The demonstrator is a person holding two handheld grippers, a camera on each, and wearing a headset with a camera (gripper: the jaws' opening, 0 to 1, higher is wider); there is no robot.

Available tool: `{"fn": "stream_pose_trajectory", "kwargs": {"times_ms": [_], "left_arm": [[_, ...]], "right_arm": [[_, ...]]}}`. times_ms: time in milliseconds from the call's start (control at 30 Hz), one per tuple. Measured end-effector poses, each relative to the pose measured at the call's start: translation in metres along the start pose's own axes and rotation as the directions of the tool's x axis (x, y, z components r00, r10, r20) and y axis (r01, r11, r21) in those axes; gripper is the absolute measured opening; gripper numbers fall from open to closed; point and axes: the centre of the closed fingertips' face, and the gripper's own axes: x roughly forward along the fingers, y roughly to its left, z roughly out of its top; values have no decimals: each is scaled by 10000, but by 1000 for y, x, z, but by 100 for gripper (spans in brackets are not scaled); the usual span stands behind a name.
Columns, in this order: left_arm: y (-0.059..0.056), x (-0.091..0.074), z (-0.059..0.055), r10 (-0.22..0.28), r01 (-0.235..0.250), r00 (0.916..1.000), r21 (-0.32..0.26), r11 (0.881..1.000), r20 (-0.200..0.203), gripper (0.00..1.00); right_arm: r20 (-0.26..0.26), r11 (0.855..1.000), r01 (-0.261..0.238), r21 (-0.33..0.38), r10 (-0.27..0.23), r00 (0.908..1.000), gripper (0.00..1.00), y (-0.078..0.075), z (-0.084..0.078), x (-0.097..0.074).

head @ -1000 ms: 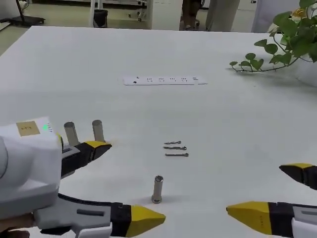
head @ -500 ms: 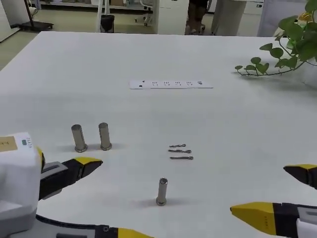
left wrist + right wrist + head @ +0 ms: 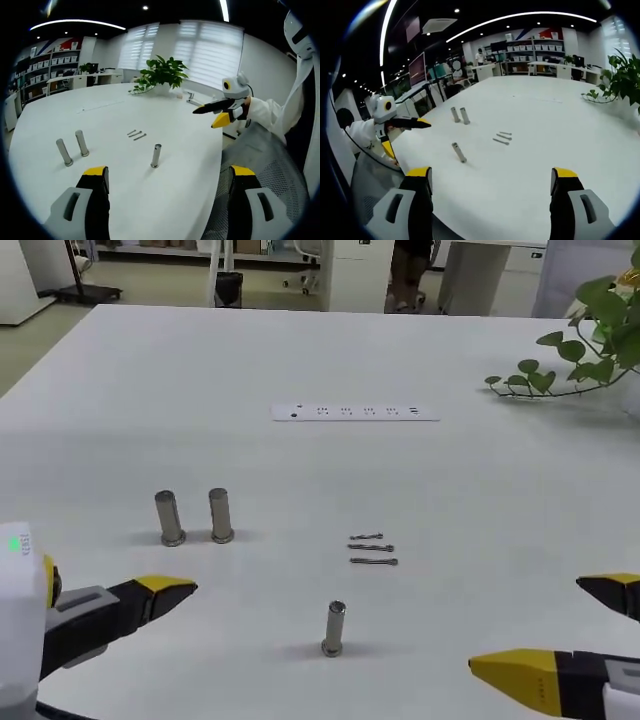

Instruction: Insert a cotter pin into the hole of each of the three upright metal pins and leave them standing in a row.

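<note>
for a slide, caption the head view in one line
Three upright metal pins and three cotter pins on a white table, left gripper and right gripper open

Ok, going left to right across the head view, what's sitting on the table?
Upright metal pin → second upright metal pin right beside it → lone metal pin, nearer the camera → three cotter pins lying in a small stack → leafy plant at the far right edge.

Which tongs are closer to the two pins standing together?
Left. Left tongs are just in front of the two pins; right tongs are far off to the right.
</note>
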Motion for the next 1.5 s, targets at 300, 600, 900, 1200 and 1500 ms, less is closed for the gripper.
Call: {"fn": "stream_pose_trajectory", "kwargs": {"times_ms": [300, 600, 900, 1200, 1500], "left_arm": [[-2, -3, -1, 80, -80, 9999, -68, 9999, 79, 99], [-8, -5, -7, 206, -197, 9996, 439, 9988, -203, 95], [-15, -4, -1, 152, -151, 9999, 410, 9990, -33, 95], [-14, -4, -8, 354, -352, 9991, 86, 9993, -214, 96], [-7, -5, -4, 748, -748, 9972, 78, 9972, -73, 95]], "right_arm": [[58, 10000, 5, -2, -5, 10000, 97, -3, 3, 2], [23, 9992, -23, -394, 24, 10000, 96, -12, 13, 6], [-829, 9795, -736, -1874, 588, 9948, 92, -26, 39, 22], [-1364, 9335, -1972, -2995, 1627, 9772, 82, -26, 70, 41], [-1869, 8729, -2815, -3985, 2231, 9567, 77, -35, 103, 74]]}}
